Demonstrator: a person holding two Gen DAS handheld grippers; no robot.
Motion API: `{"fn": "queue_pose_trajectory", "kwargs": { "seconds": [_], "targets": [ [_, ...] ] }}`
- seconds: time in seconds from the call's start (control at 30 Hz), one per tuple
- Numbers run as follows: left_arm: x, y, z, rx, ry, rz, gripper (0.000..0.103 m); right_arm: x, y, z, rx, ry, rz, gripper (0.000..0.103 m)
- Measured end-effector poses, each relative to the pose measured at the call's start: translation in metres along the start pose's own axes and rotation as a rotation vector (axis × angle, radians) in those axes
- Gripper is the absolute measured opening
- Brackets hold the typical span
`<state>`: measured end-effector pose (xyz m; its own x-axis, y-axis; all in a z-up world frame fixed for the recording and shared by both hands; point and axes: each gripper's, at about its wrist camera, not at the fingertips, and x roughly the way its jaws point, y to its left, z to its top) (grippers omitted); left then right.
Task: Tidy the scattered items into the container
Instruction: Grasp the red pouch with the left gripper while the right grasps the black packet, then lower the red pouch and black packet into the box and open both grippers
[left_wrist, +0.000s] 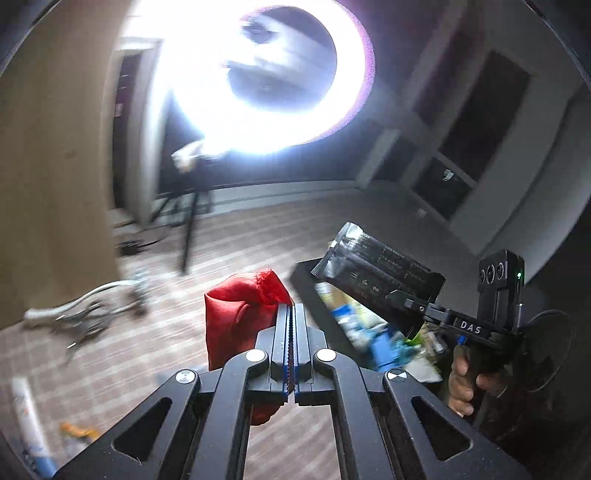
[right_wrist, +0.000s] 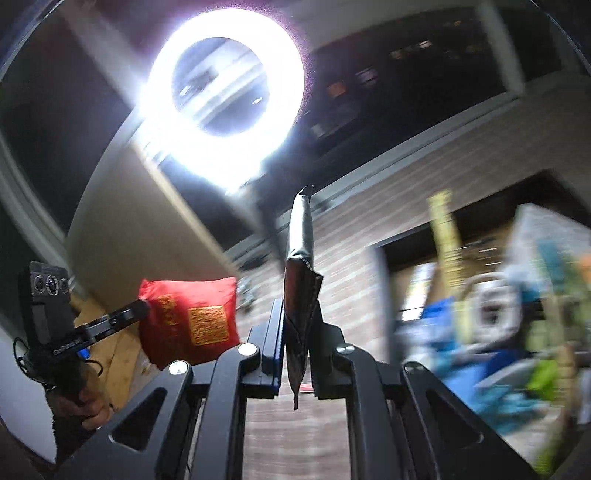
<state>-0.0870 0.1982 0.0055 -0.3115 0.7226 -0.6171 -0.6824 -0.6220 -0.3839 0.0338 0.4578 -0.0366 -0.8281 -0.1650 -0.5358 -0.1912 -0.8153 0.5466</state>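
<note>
My left gripper (left_wrist: 294, 314) is shut on a red cloth pouch (left_wrist: 240, 317) and holds it in the air; the right wrist view shows that pouch (right_wrist: 192, 321) with gold print at its left, held by the left gripper (right_wrist: 142, 308). My right gripper (right_wrist: 297, 310) is shut on a flat black foil packet (right_wrist: 301, 273) that stands edge-on between its jaws. In the left wrist view this packet (left_wrist: 376, 277) hangs over the black container (left_wrist: 306, 275), which holds several blurred colourful items (left_wrist: 369, 328).
A bright ring light (left_wrist: 258, 74) on a tripod stands ahead, over a striped carpet (left_wrist: 240, 236). Cables (left_wrist: 85, 306) lie at the left. A white tube (left_wrist: 29, 417) and a small orange item (left_wrist: 77, 430) lie at the lower left. A wooden panel (left_wrist: 48, 166) is at the left.
</note>
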Motion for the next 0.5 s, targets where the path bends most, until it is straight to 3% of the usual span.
{"fn": "queue_pose_trajectory", "kwargs": {
  "seconds": [0.23, 0.33, 0.5],
  "targets": [
    [0.051, -0.08, 0.015, 0.106, 0.045, -0.134, 0.0, -0.064, -0.069, 0.009, 0.106, -0.122, -0.149, 0.011],
    [0.071, -0.108, 0.02, 0.132, 0.065, -0.182, 0.0, -0.084, -0.082, 0.011, 0.113, -0.146, -0.197, 0.011],
    [0.106, -0.145, 0.021, 0.191, 0.101, -0.196, 0.0, -0.101, -0.089, 0.014, 0.1, -0.17, -0.255, 0.011]
  ]
}}
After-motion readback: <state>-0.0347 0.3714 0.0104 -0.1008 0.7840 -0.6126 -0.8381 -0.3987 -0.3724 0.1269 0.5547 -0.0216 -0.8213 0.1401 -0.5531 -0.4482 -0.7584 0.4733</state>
